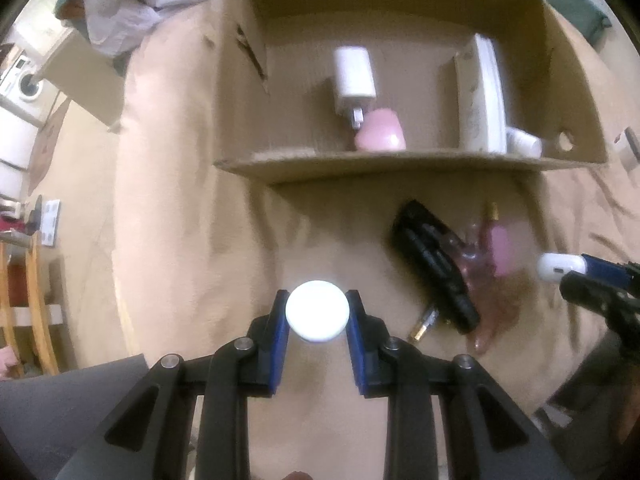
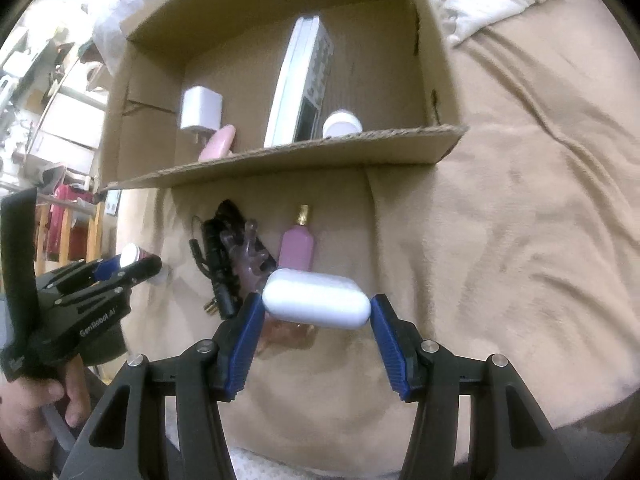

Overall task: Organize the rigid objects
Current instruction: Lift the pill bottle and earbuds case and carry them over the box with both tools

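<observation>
a round white lid-topped jar [image 1: 317, 315] is pinched between the blue pads of the left gripper [image 1: 318, 320], in front of the open cardboard box [image 2: 280, 162] on the tan blanket [image 2: 520, 220]. a white oblong case [image 2: 318, 298] is clamped endwise by the right gripper [image 2: 318, 312], also in front of the box. inside the box a white charger plug [image 1: 354, 74], a pink rounded object [image 1: 380, 136], a white remote control [image 2: 304, 84] and a small white jar [image 2: 342, 124] are seen. just before the box's front flap, a black device [image 1: 436, 268] and a pink perfume bottle [image 2: 297, 242] are laid on the blanket.
</observation>
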The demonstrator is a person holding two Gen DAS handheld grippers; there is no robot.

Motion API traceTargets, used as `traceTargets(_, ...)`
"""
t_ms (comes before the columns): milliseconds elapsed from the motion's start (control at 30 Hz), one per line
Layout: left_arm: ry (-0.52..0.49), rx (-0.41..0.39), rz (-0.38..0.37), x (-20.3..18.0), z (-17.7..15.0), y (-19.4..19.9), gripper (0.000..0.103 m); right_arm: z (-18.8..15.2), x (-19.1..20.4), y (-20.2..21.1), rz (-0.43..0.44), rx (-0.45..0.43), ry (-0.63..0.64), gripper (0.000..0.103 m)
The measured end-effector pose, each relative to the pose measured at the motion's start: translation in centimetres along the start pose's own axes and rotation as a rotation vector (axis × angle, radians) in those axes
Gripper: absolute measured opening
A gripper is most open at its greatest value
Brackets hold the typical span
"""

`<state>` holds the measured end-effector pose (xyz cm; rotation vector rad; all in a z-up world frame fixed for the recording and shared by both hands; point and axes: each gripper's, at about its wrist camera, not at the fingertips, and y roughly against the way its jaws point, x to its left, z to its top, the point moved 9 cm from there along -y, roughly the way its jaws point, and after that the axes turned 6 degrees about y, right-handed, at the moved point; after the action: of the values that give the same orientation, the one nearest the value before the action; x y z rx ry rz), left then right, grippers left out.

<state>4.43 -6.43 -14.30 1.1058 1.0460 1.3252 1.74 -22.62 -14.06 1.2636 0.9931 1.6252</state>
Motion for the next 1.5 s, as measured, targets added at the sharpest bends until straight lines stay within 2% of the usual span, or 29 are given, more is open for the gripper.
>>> traceTargets(267,-0.010,-0.096,-0.021,0.2,1.1,4.7,0.024,0.7,0.5,3.3,0.022,-0.084,0.032,0.058)
traceTargets(533,0.011,-0.168,-0.044,0.7,4.9,8.2,0.024,3.5,1.7,6.3,0.032,-0.175,0.061,0.057)
traceTargets(567,0.012,-0.175,-0.046,0.9,5.5,8.3,0.024,3.9,1.8,6.5,0.033,-0.184,0.064,0.056)
traceTargets(600,0.009,-0.183,-0.047,0.9,6.1,8.5,0.024,4.3,1.6,6.9,0.031,-0.191,0.066,0.039)
traceTargets(633,0.007,-0.188,-0.045,0.8,6.5,8.6,0.024,4.8,1.5,7.3,0.029,-0.200,0.069,0.032)
traceTargets(833,-0.001,-0.196,-0.046,0.1,8.8,8.2,0.024,7.4,0.3,8.2,0.009,-0.236,0.061,0.031)
traceTargets(933,0.000,-0.192,-0.058,-0.1,9.0,8.0,0.024,7.6,0.0,7.7,0.034,-0.222,0.043,0.031)
traceTargets(1000,-0.005,-0.199,-0.059,-0.1,9.0,7.7,0.024,6.6,-0.3,6.5,0.054,-0.161,0.026,0.034)
traceTargets(1067,-0.007,-0.204,-0.054,0.0,8.9,7.3,0.024,5.3,-0.4,4.9,0.074,-0.106,0.006,0.049)
traceTargets(1100,-0.004,-0.198,-0.057,0.0,8.8,6.9,0.024,4.6,-0.7,3.9,0.056,-0.078,-0.009,0.061)
traceTargets(1267,0.019,-0.176,-0.094,0.0,8.5,6.1,0.024,3.6,-1.6,-2.0,-0.039,0.059,-0.063,0.060)
traceTargets(1367,0.017,-0.188,-0.095,0.3,8.3,6.3,0.024,3.7,-1.5,-4.6,-0.116,0.110,-0.031,0.060)
traceTargets(1467,0.017,-0.181,-0.095,0.5,8.1,6.0,0.024,3.6,-1.4,-6.2,-0.185,0.123,0.018,0.058)
traceTargets(1500,0.018,-0.176,-0.099,0.5,8.0,5.9,0.024,3.8,-1.5,-6.1,-0.186,0.109,0.018,0.053)
